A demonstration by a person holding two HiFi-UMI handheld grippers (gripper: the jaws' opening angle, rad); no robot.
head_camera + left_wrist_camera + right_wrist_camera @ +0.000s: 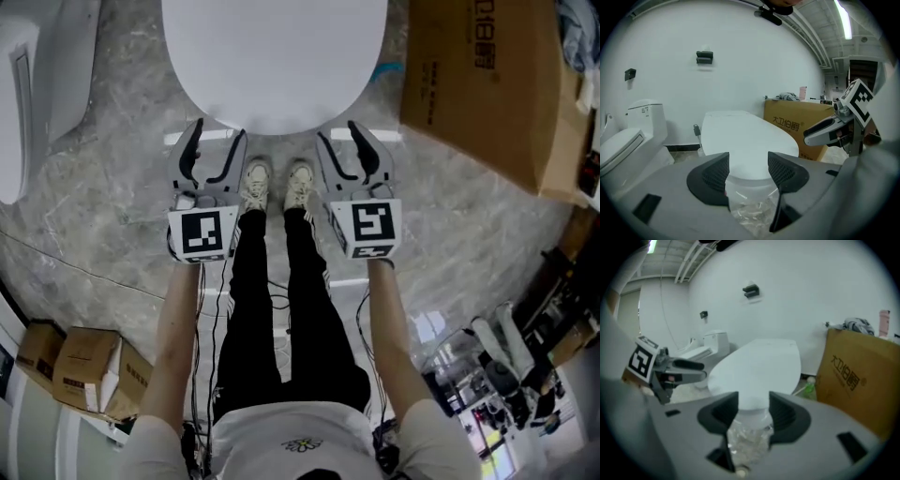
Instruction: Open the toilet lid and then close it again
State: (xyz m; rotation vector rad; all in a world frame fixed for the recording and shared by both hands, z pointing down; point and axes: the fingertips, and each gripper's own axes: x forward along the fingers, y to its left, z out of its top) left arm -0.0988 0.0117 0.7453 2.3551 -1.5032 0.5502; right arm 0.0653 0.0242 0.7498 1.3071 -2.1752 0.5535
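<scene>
Head view: glossy white oval toilet lid lies shut at 12 o'clock. Left gripper and right gripper near its front edge, jaws apart, nothing between.

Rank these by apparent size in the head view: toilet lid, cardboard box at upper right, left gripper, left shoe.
1-2. toilet lid and cardboard box: roughly alike, both cropped, so unranked.
3. left gripper, nearer the camera.
4. left shoe.
</scene>
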